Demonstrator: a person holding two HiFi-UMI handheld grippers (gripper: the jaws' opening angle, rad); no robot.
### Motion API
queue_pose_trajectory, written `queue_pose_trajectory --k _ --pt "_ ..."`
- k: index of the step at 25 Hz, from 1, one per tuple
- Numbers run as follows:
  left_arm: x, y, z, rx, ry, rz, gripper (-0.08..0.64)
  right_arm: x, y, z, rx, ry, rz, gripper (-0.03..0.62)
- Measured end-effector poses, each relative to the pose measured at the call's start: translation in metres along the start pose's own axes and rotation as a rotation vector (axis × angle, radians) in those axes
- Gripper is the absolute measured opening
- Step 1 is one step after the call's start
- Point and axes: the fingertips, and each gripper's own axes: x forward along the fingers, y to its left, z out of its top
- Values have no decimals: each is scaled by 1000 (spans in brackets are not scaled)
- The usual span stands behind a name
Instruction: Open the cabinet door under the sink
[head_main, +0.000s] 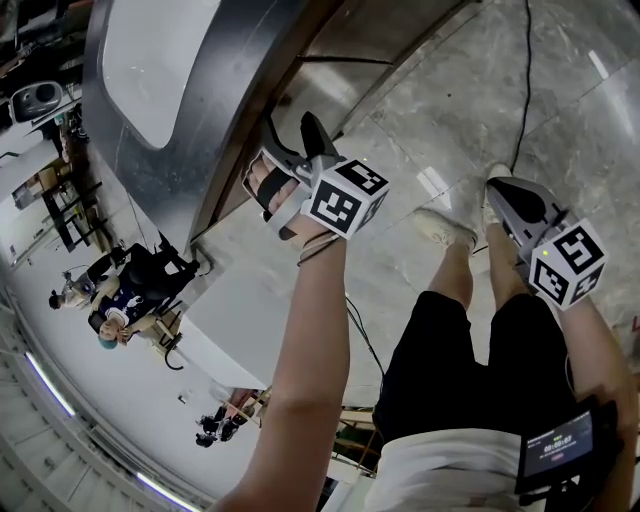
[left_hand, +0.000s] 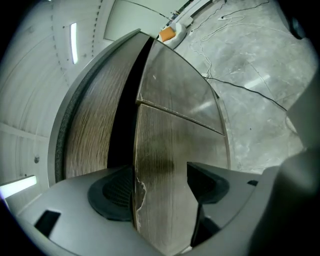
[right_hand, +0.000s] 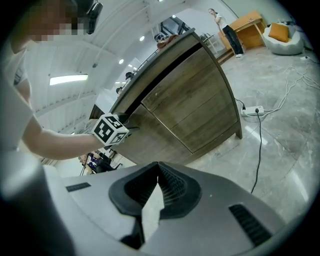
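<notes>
The wooden cabinet door (left_hand: 165, 150) under the grey sink counter (head_main: 150, 80) stands ajar, with a dark gap along its left edge. My left gripper (left_hand: 160, 190) is open. The door's chipped free edge lies between its jaws, the left pad behind the door and the right pad in front. In the head view the left gripper (head_main: 292, 135) reaches up to the cabinet front. From the right gripper view I see the same cabinet (right_hand: 195, 105) and the left gripper's marker cube (right_hand: 111, 129) at its edge. My right gripper (right_hand: 159, 172) is shut and empty, held low beside the person's legs (head_main: 505, 190).
A black cable (head_main: 525, 80) runs over the marble floor, and a power strip (right_hand: 251, 110) lies near the cabinet's foot. The person's shoes (head_main: 440, 228) stand close to the cabinet. Seated people (head_main: 120, 290) and furniture are further off.
</notes>
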Motion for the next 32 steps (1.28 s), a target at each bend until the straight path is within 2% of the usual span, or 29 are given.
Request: queue_pose_trajectory --k 6,15,17,21,26,32 --pt "-4 0 3 -19 -28 -14 321 3 3 -1 9 5 13 14" --pt "-11 -7 6 -44 -55 -115 321 3 6 -15 10 37 31 14" --pt "-16 -10 6 -34 -71 -133 316 2 4 -14 11 34 29 14" --pt "-39 -19 8 3 -127 -163 250 -1 1 -10 12 30 21 14" --pt "-49 -25 7 45 -144 -233 237 2 2 -12 17 24 19 14" --pt "-58 -24 -1 101 -153 -375 167 -1 0 -17 23 28 11 14"
